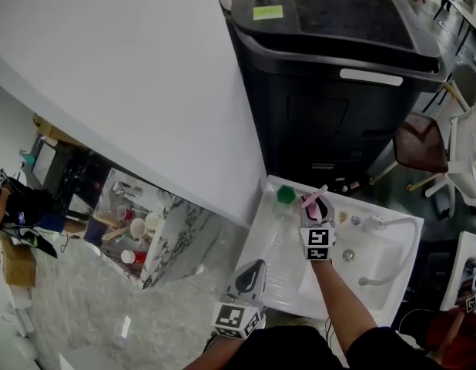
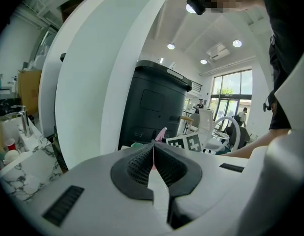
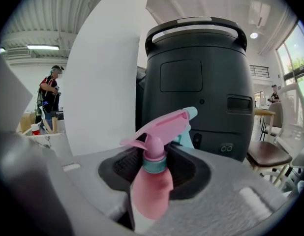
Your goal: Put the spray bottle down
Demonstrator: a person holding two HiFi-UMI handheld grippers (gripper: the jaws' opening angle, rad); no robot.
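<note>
A pink spray bottle (image 3: 151, 188) with a pink trigger head and a teal nozzle stands upright between the jaws of my right gripper (image 3: 154, 168), which is shut on its neck and shoulder. In the head view the bottle (image 1: 312, 200) and the right gripper (image 1: 315, 216) are over the back edge of a white sink unit (image 1: 278, 268). My left gripper (image 2: 153, 162) hangs lower left over the sink's front part (image 1: 252, 272). Its ribbed pads meet with nothing between them.
A big black machine (image 1: 338, 75) stands right behind the sink. A green cap-like thing (image 1: 286, 195) lies next to the bottle. A white faucet hose (image 1: 388, 260) arcs over the basin. A brown chair (image 1: 419, 141) stands at the right, a marble-patterned shelf with cups (image 1: 145, 237) at the left.
</note>
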